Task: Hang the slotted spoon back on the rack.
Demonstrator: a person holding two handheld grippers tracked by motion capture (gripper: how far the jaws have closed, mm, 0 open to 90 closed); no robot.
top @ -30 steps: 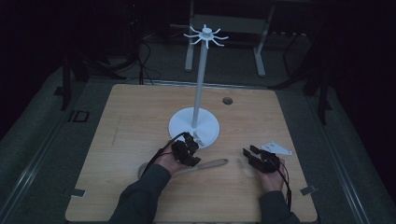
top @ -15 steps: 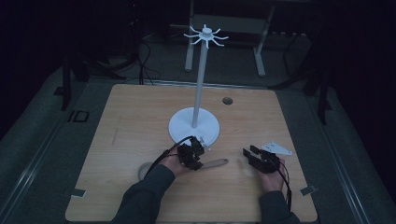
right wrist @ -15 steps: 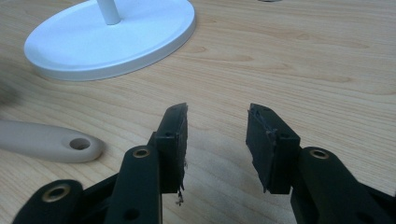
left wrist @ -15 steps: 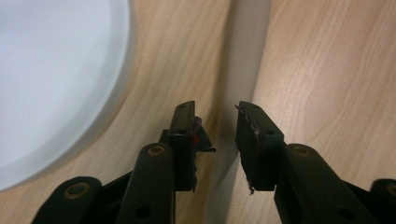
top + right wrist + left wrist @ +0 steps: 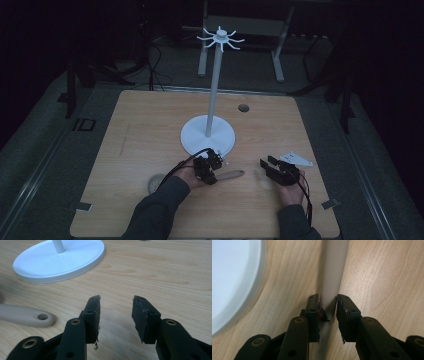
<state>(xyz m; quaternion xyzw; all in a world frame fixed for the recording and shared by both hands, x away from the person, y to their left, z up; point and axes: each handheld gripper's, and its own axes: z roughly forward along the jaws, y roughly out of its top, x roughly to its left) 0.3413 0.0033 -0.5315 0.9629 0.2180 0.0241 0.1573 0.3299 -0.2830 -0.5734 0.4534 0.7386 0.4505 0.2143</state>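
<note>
Fingers [image 5: 327, 305] clamp beige handle [image 5: 333, 270].

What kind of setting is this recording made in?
Probably a lab or recording room, not a home: a bare wooden table in a dark room, a white hook stand, cables on the floor.

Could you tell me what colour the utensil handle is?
Beige handle, clearest in the right gripper view.

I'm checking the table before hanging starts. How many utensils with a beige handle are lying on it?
1. The beige handle lies on the wooden table in front of the white stand, between the left gripper's fingers. Its other end is hidden under the hand.
</note>
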